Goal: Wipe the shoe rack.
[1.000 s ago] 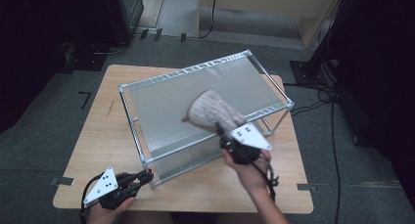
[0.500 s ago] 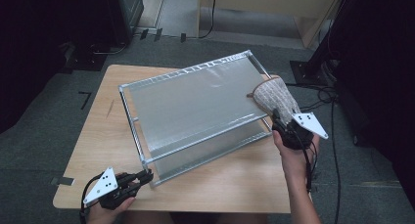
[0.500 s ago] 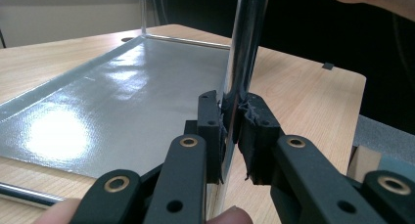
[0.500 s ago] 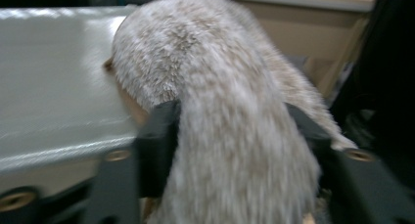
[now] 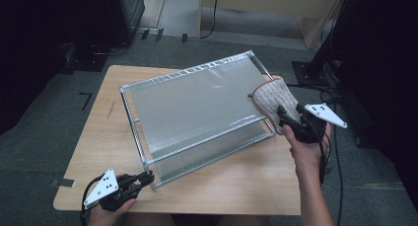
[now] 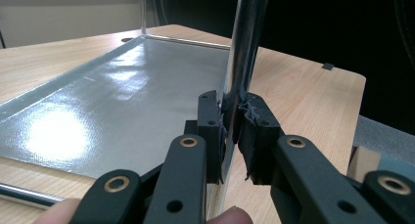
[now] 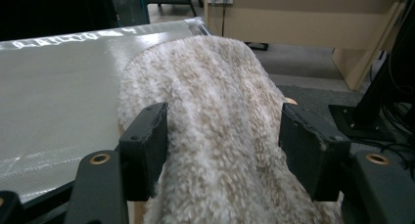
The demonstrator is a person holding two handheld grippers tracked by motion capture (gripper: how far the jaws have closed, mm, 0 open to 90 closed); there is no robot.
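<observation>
Across the wooden desk, my right tool, jaws just opened, straddled the fuzzy beige cloth draped ahead over the wire shelf's far-right edge, while my left tool clamped its chrome corner post.

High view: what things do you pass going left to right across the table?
Left black claw with grey three-cornered plate → silver wire rack with shiny grey shelves → fluffy beige slipper → right black claw with grey three-cornered plate.
</observation>
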